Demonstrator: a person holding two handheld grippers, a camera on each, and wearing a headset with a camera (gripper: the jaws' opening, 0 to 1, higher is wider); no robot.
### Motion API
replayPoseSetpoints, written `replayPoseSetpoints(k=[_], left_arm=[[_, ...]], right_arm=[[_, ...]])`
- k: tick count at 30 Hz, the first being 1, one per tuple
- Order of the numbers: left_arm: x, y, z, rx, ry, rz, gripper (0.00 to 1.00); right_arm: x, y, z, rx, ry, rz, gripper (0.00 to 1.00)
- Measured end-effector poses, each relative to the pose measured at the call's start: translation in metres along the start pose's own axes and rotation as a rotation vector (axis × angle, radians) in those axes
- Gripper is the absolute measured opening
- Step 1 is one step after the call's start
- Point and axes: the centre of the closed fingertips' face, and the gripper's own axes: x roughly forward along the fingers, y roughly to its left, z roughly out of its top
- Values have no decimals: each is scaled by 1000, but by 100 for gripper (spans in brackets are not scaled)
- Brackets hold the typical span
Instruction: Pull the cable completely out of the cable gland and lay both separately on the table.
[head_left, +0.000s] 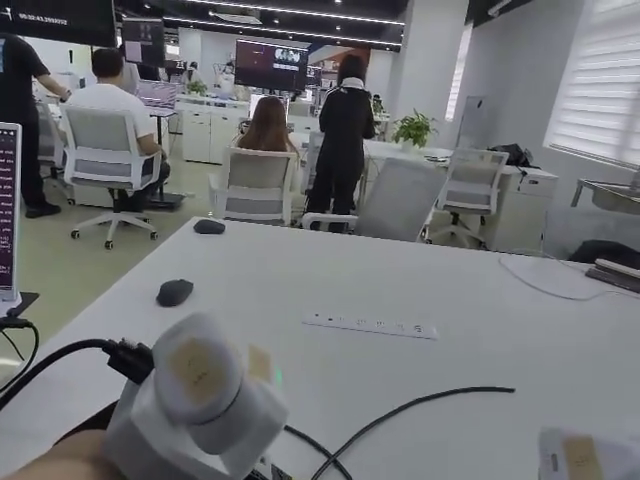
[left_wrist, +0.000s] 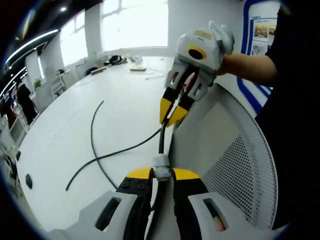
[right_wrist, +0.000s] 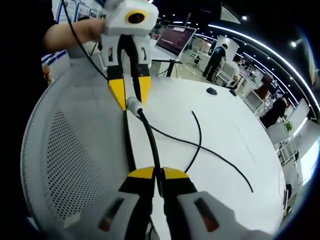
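Over a white table (left_wrist: 75, 130), left tongs (left_wrist: 162, 174) clamp the grey cable gland (left_wrist: 161, 166); right tongs (right_wrist: 157, 174) seemingly pinch its black cable (right_wrist: 150, 140).

Left gripper (left_wrist: 162, 174) faces right gripper (right_wrist: 159, 175), both clamped.

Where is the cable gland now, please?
In the left gripper view, the cable gland sits in the left tool's tips, its cable running to the right tool.
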Motion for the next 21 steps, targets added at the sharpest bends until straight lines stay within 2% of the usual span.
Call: replayPoseSetpoints(k=[1, 5, 10, 15, 17, 18, 19, 20, 21], left_arm=[[0, 3, -4, 4, 16, 11, 16], [-2, 7, -8, -6, 18, 17, 16], [-6, 13, -16, -3, 46, 40, 16], [-10, 15, -14, -8, 37, 49, 16], [-9, 12, -10, -1, 46, 54, 16], [-9, 13, -11, 19, 61, 64, 16], [-8, 12, -11, 26, 70, 66, 16], [-8, 12, -9, 27, 71, 67, 16], [-7, 12, -7, 30, 69, 68, 16]], right_arm=[[-1, -1, -3, 2, 6, -4, 3], [-4, -8, -15, 34, 15, -26, 3], [-4, -15, -37, 59, 66, -56, 3], [-1, -21, -56, 113, 100, -75, 4], [0, -22, -57, 138, 113, -87, 5], [1, -22, -56, 117, 142, -94, 12], [2, -20, -50, 100, 142, -84, 19], [3, -17, -38, 92, 124, -71, 24], [5, -15, -26, 80, 92, -59, 24]])
